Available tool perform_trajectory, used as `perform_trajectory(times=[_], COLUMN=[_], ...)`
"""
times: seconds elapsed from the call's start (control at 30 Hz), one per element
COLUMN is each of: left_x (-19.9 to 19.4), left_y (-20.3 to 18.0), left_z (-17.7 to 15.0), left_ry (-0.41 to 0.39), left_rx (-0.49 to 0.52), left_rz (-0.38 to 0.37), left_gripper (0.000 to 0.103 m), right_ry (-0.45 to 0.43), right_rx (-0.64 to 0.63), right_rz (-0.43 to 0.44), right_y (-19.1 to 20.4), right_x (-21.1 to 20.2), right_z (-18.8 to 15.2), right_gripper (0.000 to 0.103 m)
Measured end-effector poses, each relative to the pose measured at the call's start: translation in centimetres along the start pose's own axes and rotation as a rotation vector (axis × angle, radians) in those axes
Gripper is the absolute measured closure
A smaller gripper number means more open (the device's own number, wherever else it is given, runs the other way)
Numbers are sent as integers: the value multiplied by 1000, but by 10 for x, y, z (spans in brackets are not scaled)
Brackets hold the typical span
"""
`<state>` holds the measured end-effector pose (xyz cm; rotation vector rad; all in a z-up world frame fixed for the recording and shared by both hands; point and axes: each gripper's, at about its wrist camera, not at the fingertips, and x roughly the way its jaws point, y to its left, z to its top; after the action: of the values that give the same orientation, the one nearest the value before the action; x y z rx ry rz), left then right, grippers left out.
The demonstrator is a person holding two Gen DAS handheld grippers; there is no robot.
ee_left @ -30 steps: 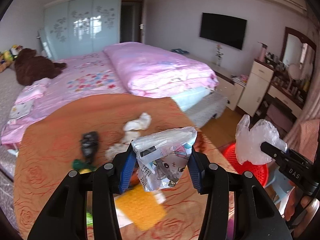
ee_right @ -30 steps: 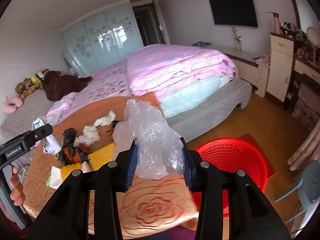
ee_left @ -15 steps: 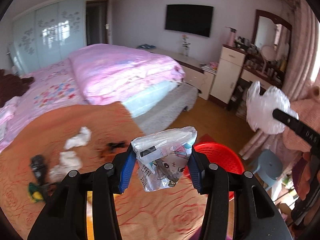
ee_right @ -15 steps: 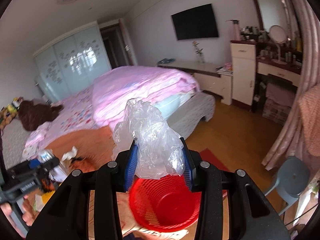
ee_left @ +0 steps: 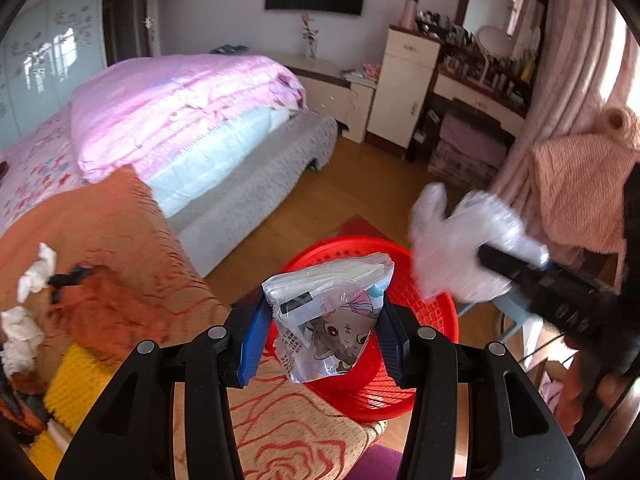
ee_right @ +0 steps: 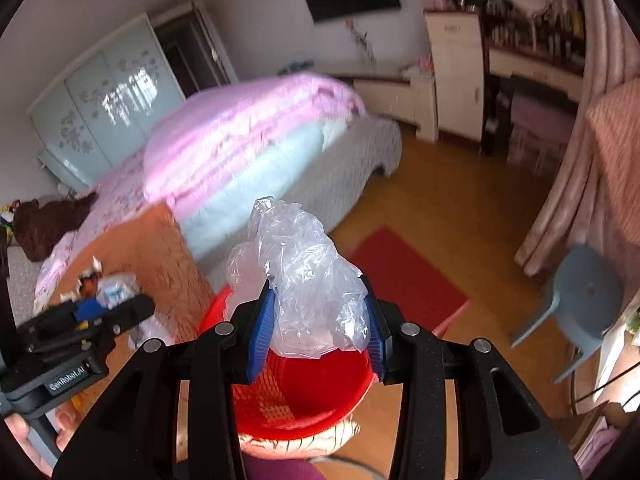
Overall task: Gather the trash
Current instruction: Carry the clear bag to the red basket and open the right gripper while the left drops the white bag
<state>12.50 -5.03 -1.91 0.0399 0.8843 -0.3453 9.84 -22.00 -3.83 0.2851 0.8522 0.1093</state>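
Left tongs (ee_left: 320,334), low centre of its frame, pinch a snack packet (ee_left: 326,320) w/ a cartoon print; right tongs (ee_right: 316,334) pinch a crumpled clear plastic bag (ee_right: 304,284). Red basket (ee_left: 436,316) sits on the floor just past the table edge, right behind both loads. More tissues (ee_left: 34,276) lie at left of frame on the orange tablecloth (ee_left: 120,232). To do the drop well: get each load fully over the rim, tilt down, then let go. The light bag may cling or drift, so release it low.
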Motion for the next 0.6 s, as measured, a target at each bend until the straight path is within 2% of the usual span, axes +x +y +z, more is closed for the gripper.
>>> perform_trajectory(times=[0.13, 0.23, 0.3, 0.4, 0.6], left_x=[11, 17, 16, 14, 9], left_y=[-4, -6, -6, -5, -2], left_z=[-2, -6, -6, -6, -4], left_ry=[13, 27, 23, 13, 6], left_rx=[13, 24, 26, 27, 21], left_rz=[-15, -17, -15, -1, 11], left_gripper=[56, 52, 40, 31, 27], right_ry=[47, 66, 74, 76, 59], right_rx=[-21, -19, -18, -10, 15], right_rz=[-4, 0, 8, 9, 13], right_y=[5, 5, 6, 5, -1], right_x=[17, 23, 25, 25, 21], right_z=[-12, -15, -16, -16, -13], right_gripper=[63, 62, 59, 51, 38])
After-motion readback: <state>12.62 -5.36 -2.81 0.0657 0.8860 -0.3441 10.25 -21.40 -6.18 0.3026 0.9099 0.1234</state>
